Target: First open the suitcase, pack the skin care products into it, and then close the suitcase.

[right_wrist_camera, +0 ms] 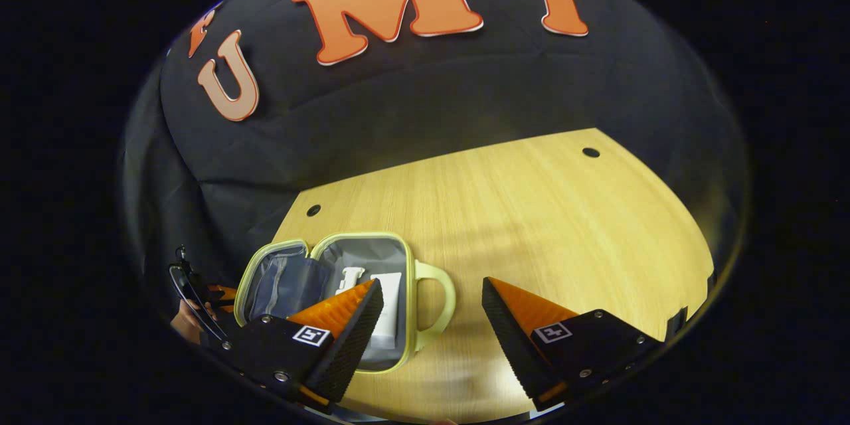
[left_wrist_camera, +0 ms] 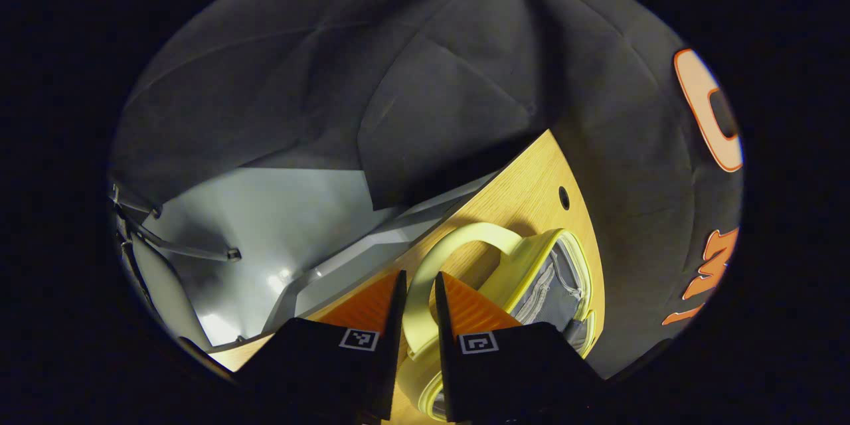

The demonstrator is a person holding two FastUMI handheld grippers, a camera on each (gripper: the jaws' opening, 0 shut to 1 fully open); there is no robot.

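On table (right_wrist_camera: 531,212), open suitcase (right_wrist_camera: 358,265), handle rightward

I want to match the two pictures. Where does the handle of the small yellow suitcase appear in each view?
Left gripper view: the handle arches at lower centre, running down between the left gripper fingers.
Right gripper view: the handle sticks out from the right edge of the open suitcase, at lower centre-left, beside a finger of the right gripper.
Shared landmark: the wooden table.

No legible txt or nos. on any obj here.
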